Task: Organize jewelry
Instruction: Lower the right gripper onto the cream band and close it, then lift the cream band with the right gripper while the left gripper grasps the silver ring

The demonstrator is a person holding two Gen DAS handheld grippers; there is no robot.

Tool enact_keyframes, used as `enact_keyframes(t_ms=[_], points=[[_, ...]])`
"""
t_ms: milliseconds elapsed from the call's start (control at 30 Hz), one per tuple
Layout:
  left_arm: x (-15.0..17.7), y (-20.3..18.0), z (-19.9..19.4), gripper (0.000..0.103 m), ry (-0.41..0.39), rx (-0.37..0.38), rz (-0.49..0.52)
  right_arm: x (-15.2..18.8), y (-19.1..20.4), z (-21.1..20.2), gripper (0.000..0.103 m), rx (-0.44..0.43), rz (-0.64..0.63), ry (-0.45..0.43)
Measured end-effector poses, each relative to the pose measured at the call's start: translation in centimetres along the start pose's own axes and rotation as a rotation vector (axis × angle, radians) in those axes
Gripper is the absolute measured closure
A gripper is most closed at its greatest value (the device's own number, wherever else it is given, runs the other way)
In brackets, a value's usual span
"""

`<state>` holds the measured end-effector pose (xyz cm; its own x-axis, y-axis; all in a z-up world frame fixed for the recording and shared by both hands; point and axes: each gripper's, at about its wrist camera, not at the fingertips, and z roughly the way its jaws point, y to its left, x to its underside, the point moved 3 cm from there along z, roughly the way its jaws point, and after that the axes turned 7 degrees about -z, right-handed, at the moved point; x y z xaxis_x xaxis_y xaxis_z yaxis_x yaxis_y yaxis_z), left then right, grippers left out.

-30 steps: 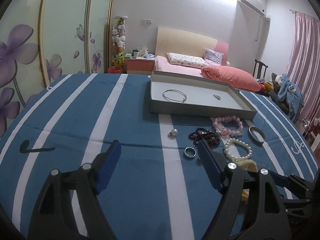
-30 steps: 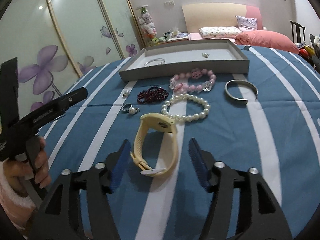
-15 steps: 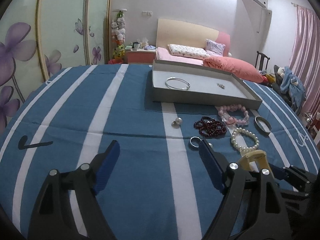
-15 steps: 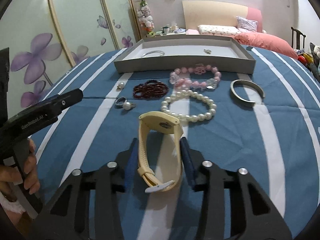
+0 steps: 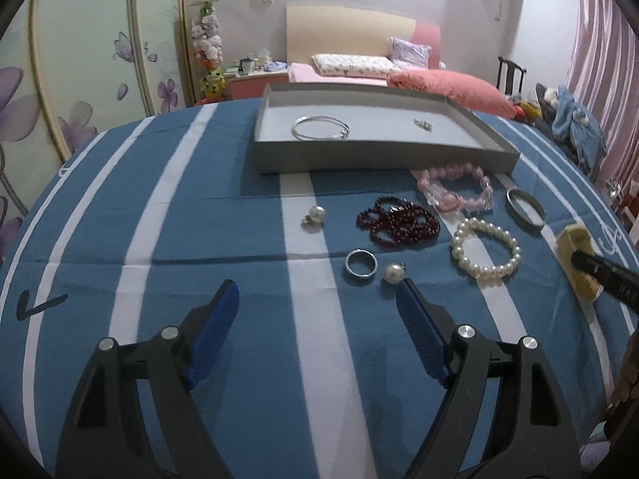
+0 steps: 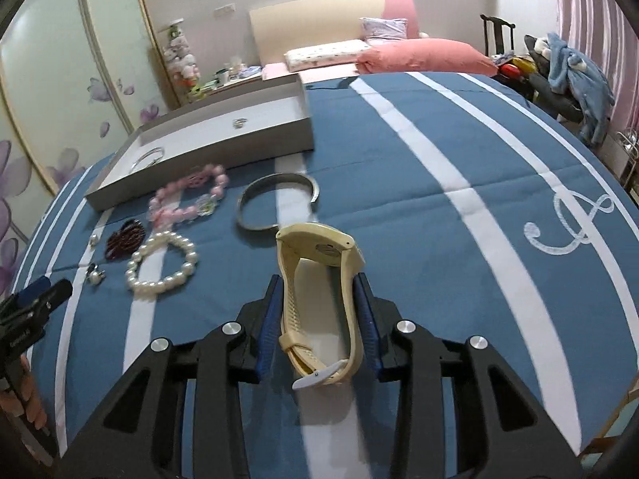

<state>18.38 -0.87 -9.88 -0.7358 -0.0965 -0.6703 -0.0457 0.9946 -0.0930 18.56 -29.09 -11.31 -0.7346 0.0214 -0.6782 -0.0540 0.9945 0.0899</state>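
While the grey tray (image 5: 383, 157) waits at the table's (image 5: 223, 219) far side as the collecting place, loose pieces lie just in front of it. Nearer than those, the right gripper (image 6: 319, 311) clamps the cream watch (image 6: 319, 275) by its strap sides, presumably for carrying trayward. The left gripper (image 5: 317, 311) hangs wide, empty, near the ring (image 5: 360, 266).

Home bedroom, bed (image 5: 383, 68) with pillows, floral wardrobe doors (image 5: 80, 80), pink curtains (image 5: 599, 52), stuffed toys (image 5: 205, 48)
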Motion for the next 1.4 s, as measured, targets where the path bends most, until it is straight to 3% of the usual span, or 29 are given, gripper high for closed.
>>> enact_keyframes(t_ms=[300,467,767,933,1033,1400], points=[[-0.6,-0.8,1.6,0.044,0.031,-0.044,0.044,-0.2,-0.3,0.4,0.065,-0.019,-0.009,-0.009],[-0.4,-1.2,2.4,0.047,0.074,-0.039,0.077,-0.4,-0.3,0.6,0.064,-0.033,-0.006,-0.008],[-1.1,-2.6,3.4,0.055,0.070,-0.023,0.109,-0.5,-0.2,0.8,0.063,-0.048,-0.007,-0.008],[-1.3,-3.2,3.5,0.067,0.073,0.001,0.114,-0.6,-0.2,0.8,0.062,-0.049,-0.006,-0.008],[-1.3,-3.4,3.5,0.081,0.075,0.015,0.110,-0.6,-0.1,0.8,0.062,-0.049,-0.005,-0.008],[-1.2,-2.5,3.3,0.081,0.072,0.018,0.045,-0.5,0.4,1.0,0.066,-0.057,-0.015,-0.010]])
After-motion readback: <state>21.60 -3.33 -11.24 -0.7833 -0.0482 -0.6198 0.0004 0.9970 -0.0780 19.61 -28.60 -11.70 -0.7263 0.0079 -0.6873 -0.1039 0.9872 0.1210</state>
